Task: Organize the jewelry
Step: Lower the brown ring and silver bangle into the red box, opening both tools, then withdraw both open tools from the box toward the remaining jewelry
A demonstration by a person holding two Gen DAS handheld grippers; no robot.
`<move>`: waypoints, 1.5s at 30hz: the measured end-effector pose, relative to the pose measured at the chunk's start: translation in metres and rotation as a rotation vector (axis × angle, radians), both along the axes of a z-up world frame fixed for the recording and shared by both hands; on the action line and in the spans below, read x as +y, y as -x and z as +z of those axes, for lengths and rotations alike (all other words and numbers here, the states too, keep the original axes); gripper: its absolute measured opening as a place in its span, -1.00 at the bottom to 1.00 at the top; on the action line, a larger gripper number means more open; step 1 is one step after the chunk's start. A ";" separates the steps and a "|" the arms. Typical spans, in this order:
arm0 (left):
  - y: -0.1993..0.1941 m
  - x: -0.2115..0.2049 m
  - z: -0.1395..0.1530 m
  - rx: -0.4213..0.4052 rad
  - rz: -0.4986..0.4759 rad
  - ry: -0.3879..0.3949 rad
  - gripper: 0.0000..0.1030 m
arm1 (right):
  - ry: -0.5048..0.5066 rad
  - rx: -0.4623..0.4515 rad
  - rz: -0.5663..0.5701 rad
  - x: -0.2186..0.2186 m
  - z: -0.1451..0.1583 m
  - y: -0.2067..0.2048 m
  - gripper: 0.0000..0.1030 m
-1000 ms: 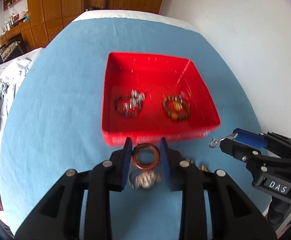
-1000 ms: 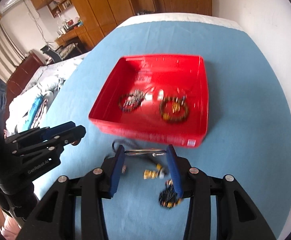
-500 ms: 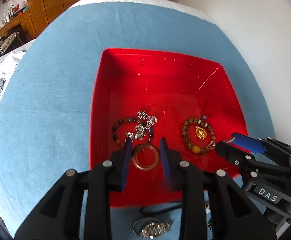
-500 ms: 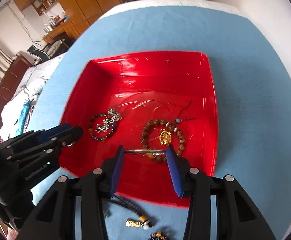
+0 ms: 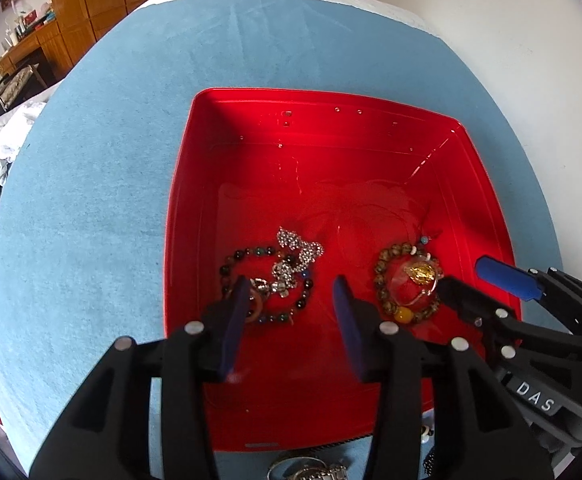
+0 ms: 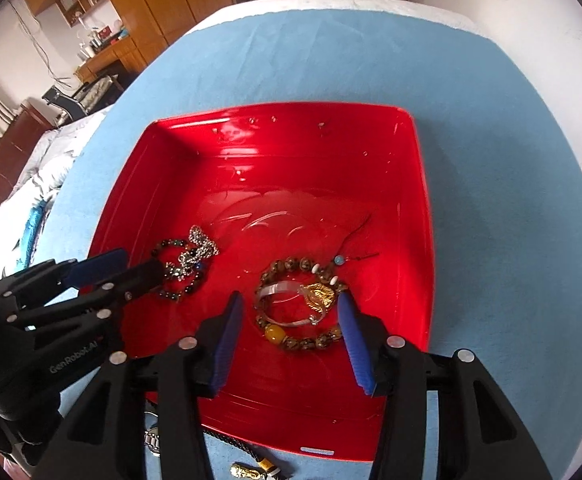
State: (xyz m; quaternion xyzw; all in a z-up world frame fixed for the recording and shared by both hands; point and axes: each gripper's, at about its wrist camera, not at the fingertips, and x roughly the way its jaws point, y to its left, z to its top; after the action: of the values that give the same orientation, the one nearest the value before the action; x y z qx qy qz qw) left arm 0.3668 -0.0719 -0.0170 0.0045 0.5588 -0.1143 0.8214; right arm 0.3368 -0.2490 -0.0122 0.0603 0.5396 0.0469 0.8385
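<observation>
Left wrist view: left claw [image 5: 291, 300] is hanging low over the red tray [image 5: 179, 216], jaws opening, nothing pressed between the pads. The copper ring [image 5: 255, 307] it was carrying a second ago is now lying on the tray floor, just beside the left pad and against the dark beaded bracelet [image 5: 251, 276] with its silver chain. A silver watch [image 5: 311, 470] is still waiting on the blue surface [image 5: 91, 200], in front of the tray's near wall.

Right wrist view: right claw [image 6: 289, 308] is also widening, jaws clear of everything. The thin silver bangle [image 6: 287, 304], pinched between the pads half a second ago, is now resting on top of the brown beaded bracelet [image 6: 303, 304] with the gold pendant. A gold charm [image 6: 251, 472] on a black cord is lying outside the tray, nearest the camera.

Judgement: both pieces look delivered; both claws are free for the remaining items. The tray's far half is standing bare.
</observation>
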 end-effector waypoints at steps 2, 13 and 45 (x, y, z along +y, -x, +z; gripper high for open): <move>0.002 0.001 0.003 -0.008 -0.005 0.004 -0.17 | 0.006 -0.019 -0.004 -0.001 0.005 0.004 -0.05; 0.045 0.024 0.035 -0.076 0.010 0.014 0.06 | 0.034 -0.107 -0.029 -0.008 0.038 0.047 0.36; 0.210 0.061 0.038 -0.150 0.052 -0.031 0.83 | -0.053 -0.033 0.017 0.002 0.019 0.186 0.92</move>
State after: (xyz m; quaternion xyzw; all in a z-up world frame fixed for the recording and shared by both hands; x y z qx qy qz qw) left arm 0.1569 -0.0111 0.0205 0.0115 0.4972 -0.0835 0.8635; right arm 0.1511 -0.2472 0.0068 0.0770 0.5246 0.0691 0.8450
